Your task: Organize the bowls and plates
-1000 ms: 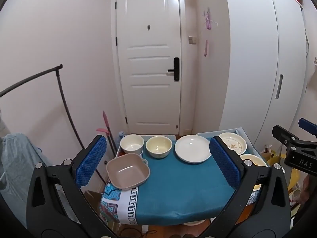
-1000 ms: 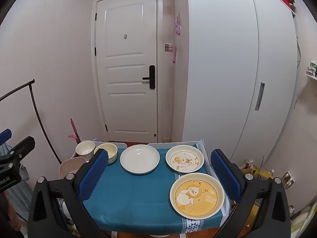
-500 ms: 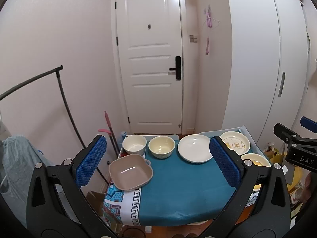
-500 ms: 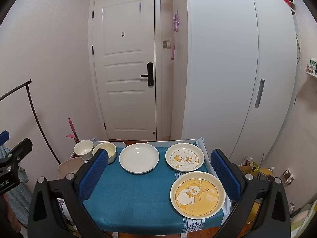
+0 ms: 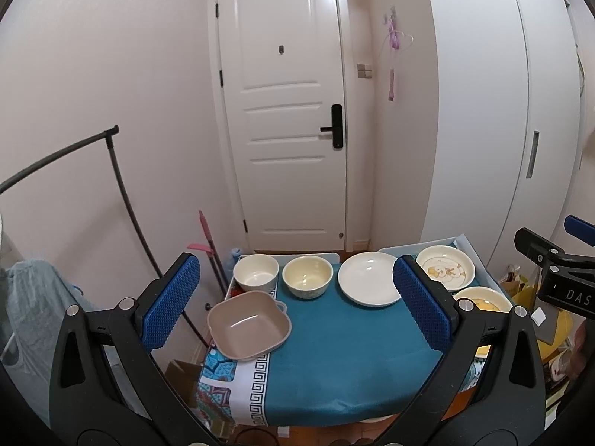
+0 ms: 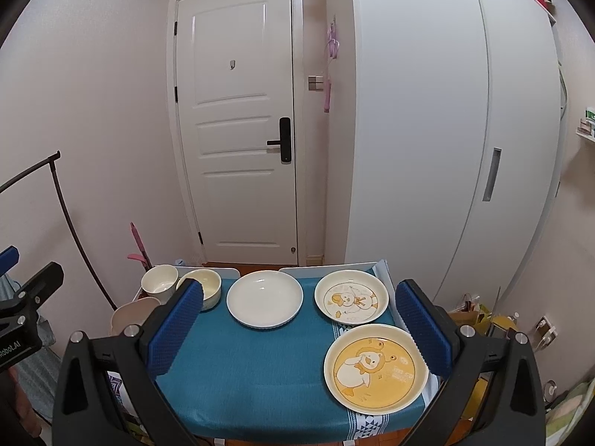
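Hovering wide apart above table (image 5: 346,368): left tongs (image 5: 297,306), right tongs (image 6: 299,329), empty

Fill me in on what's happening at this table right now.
A person holds two grippers above a table with a blue cloth, nothing picked up yet. The left gripper and right gripper are both open and empty. Laid out separately: a tan square bowl, a white bowl, a cream bowl, a plain white plate, a duck plate and a yellow plate. Nothing is stacked.
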`<state>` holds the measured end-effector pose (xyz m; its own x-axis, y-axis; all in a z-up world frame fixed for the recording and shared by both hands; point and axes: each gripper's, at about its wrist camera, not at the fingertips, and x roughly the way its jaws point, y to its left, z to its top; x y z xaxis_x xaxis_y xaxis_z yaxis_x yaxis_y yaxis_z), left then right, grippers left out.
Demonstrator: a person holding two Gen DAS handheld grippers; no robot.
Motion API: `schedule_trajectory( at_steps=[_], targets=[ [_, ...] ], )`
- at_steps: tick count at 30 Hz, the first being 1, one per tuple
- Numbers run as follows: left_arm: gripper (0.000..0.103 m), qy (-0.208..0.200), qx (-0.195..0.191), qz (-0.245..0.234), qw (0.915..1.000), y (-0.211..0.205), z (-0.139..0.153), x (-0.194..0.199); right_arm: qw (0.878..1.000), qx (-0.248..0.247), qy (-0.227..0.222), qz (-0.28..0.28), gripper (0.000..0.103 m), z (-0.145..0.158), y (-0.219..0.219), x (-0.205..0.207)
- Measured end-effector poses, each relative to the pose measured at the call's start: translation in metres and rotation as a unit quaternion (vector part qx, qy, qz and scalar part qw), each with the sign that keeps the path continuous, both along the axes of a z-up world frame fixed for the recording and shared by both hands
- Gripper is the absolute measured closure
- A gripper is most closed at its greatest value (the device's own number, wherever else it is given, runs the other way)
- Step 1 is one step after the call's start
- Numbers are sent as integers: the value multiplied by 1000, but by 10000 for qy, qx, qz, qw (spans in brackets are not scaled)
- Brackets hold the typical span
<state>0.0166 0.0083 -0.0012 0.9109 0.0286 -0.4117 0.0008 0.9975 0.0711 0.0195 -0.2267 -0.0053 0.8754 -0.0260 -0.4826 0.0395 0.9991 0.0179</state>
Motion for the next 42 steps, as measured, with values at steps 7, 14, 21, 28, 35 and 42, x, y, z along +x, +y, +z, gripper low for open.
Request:
schedule_trajectory(
  at_steps=[7,14,21,28,35,42],
  targets=[
    [0,-23,117,66,9999,-3,-1,3,10000,-13,58,-23,0,-4,-3,7],
    [0,-175,193,158,9995,-1,2,2,10000,-24,78,-25,0,-4,-2,8],
    [0,-194,175,122,9996,2,3,4,9999,-52,79,-42,0,-4,-2,10],
    [0,-133,164,105,9997,3,3,7,9999,-64,68,-64,0,-3,0,10],
    [0,-88,169,101,9998,2,2,9,9999,-81,68,-83,0,-2,1,10],
    [0,-15,133,118,9998,6,0,14,9999,-79,73,-70,0,-2,-1,11]
  ],
)
